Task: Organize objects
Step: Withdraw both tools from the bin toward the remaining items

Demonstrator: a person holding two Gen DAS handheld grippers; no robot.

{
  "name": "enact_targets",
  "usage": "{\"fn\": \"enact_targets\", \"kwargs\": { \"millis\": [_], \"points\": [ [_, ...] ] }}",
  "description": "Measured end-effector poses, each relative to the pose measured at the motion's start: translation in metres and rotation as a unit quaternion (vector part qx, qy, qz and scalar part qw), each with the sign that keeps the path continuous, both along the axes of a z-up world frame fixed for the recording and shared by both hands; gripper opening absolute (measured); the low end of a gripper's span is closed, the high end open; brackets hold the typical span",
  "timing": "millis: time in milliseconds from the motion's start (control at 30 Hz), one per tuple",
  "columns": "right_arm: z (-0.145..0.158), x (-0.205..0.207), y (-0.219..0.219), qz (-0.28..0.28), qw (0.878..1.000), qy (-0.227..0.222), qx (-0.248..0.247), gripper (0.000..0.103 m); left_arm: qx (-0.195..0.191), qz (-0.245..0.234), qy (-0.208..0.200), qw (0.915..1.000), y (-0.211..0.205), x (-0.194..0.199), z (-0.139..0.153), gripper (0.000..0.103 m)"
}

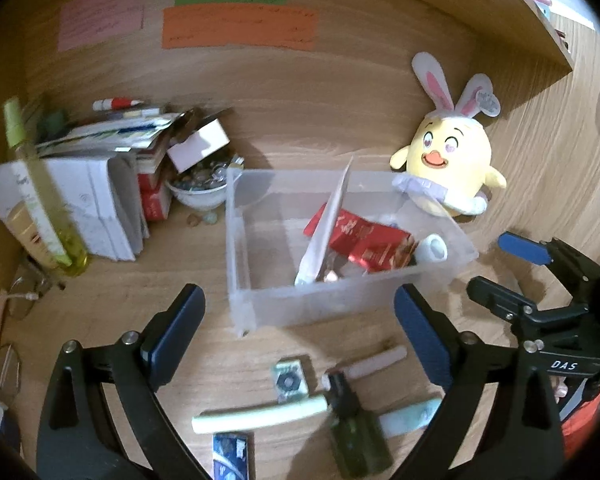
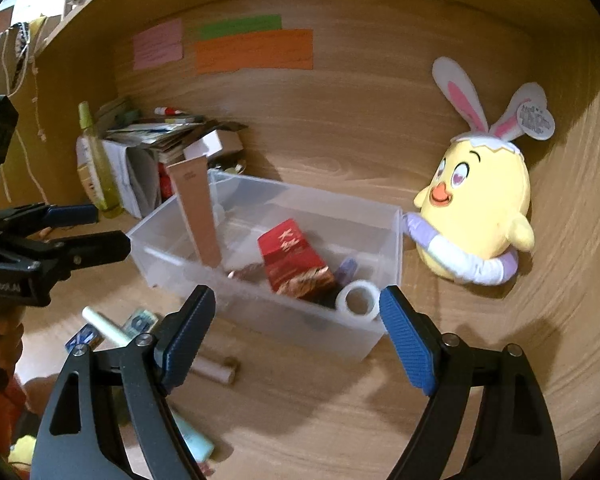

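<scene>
A clear plastic bin stands on the wooden desk. Inside it are a red packet, a white tape roll and a tall tan tube leaning upright. My left gripper is open just in front of the bin, holding nothing. My right gripper is open too, at the bin's near right corner. Loose on the desk in front lie a pale green tube, a dark green bottle, a small card and a pinkish tube.
A yellow plush chick with rabbit ears leans against the bin's far right. At the left stand a pile of books and papers, a green spray bottle and a bowl. Glasses lie at the far left.
</scene>
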State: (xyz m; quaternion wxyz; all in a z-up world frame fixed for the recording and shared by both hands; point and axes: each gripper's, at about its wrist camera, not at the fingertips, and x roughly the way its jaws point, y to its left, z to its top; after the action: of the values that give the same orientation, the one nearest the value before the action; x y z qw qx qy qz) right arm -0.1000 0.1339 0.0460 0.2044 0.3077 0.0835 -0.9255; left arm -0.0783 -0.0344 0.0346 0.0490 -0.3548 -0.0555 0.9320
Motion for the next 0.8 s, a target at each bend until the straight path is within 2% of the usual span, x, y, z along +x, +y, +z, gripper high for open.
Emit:
{"fn": "enact_targets", "kwargs": {
  "millis": [433, 800],
  "points": [
    [-0.03, 0.041, -0.007, 0.018, 0.999, -0.042, 0.002, 0.082, -0.026, 0.022, -0.039, 0.9987, -0.016, 0.041, -0.029, 0.097],
    [-0.065, 0.059, -0.02, 0.035, 0.995, -0.093, 0.013, 0.082, -0.02, 0.036, -0.087, 0.9954, -0.029, 0.059, -0.064, 0.097]
  ]
}}
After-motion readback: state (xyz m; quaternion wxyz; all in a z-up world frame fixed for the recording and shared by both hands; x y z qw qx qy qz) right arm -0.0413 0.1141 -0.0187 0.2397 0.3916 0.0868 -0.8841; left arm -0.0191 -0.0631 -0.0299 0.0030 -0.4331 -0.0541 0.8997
